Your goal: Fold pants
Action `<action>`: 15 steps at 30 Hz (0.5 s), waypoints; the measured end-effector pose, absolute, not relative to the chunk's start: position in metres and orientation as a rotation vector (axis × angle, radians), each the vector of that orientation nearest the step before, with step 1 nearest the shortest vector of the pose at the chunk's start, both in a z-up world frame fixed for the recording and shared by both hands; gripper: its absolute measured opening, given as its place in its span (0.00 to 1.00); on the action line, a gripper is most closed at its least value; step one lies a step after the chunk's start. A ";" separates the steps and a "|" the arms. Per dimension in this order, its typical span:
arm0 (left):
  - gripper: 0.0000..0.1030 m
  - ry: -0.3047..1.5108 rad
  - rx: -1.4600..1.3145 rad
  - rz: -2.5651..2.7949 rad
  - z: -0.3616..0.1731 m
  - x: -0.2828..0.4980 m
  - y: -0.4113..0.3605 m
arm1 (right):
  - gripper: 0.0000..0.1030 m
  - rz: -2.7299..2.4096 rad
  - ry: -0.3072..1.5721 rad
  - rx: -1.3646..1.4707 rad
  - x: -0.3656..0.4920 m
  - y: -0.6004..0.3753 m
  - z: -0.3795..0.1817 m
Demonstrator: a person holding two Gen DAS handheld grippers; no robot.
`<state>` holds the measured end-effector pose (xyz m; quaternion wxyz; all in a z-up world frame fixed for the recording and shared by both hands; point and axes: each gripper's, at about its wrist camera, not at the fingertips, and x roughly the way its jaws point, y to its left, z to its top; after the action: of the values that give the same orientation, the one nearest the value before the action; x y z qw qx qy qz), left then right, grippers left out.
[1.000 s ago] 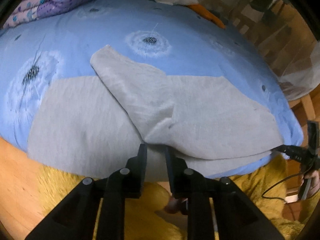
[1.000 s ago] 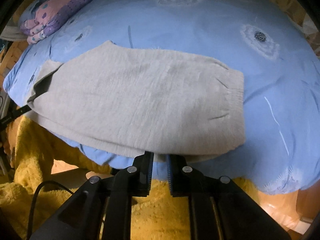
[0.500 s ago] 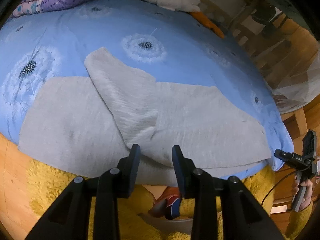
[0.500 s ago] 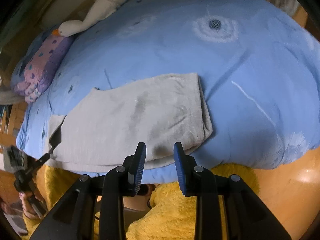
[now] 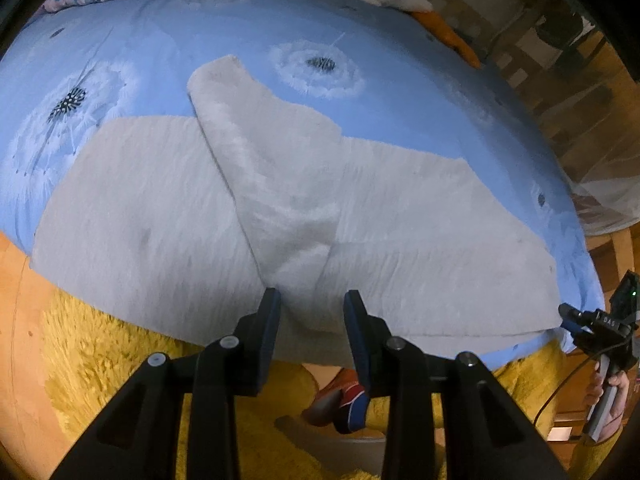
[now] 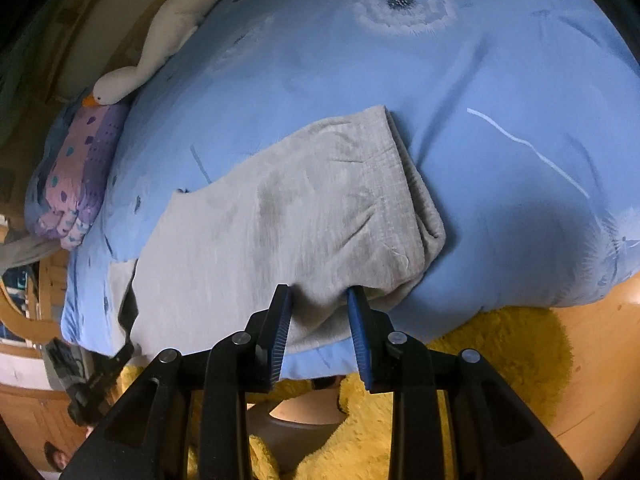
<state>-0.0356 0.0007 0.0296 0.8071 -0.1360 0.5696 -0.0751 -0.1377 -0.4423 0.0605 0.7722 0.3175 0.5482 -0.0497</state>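
Light grey pants (image 5: 360,216) lie flat along the near edge of a blue bed (image 5: 160,40), one leg folded over the other with a flap pointing away. My left gripper (image 5: 312,300) is open, its fingers straddling the near edge by the crotch fold. In the right wrist view the pants (image 6: 280,216) show their waistband end at the right. My right gripper (image 6: 320,296) is open, fingers either side of the near hem by the waistband. The other gripper shows at the far right of the left view (image 5: 592,328) and at the lower left of the right view (image 6: 96,376).
The blue quilt with dandelion prints (image 6: 480,80) covers the bed. A purple folded blanket (image 6: 76,176) and a white goose plush (image 6: 160,40) lie at the far side. A yellow shaggy rug (image 5: 100,360) and wooden floor (image 6: 592,400) are below the bed edge.
Both grippers went from shut to open and drew back slightly from the pants' near edge. The right wrist view swung toward the waistband end.
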 end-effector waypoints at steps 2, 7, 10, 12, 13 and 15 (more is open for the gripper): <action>0.33 1.226 -0.284 -0.153 0.026 -0.038 0.000 | 0.27 -0.110 1.186 0.703 -0.138 -0.443 0.055; 0.33 1.222 -0.319 -0.140 0.024 -0.036 0.002 | 0.27 -0.106 1.170 0.750 -0.139 -0.448 0.044; 0.33 1.207 -0.339 -0.154 0.025 -0.032 0.003 | 0.25 -0.097 1.152 0.746 -0.140 -0.455 0.046; 0.06 1.195 -0.347 -0.176 0.027 -0.030 0.003 | 0.13 -0.097 1.127 0.706 -0.139 -0.454 0.052; 0.05 1.187 -0.357 -0.193 0.028 -0.030 0.003 | 0.07 -0.101 1.118 0.680 -0.139 -0.453 0.057; 0.05 1.166 -0.366 -0.209 0.035 -0.033 0.004 | 0.03 -0.099 1.088 0.640 -0.141 -0.456 0.068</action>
<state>-0.0326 0.0042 0.0352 0.8139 -0.1714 0.5464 -0.0982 -0.1412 -0.4557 0.0679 0.8062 0.2993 0.5083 -0.0460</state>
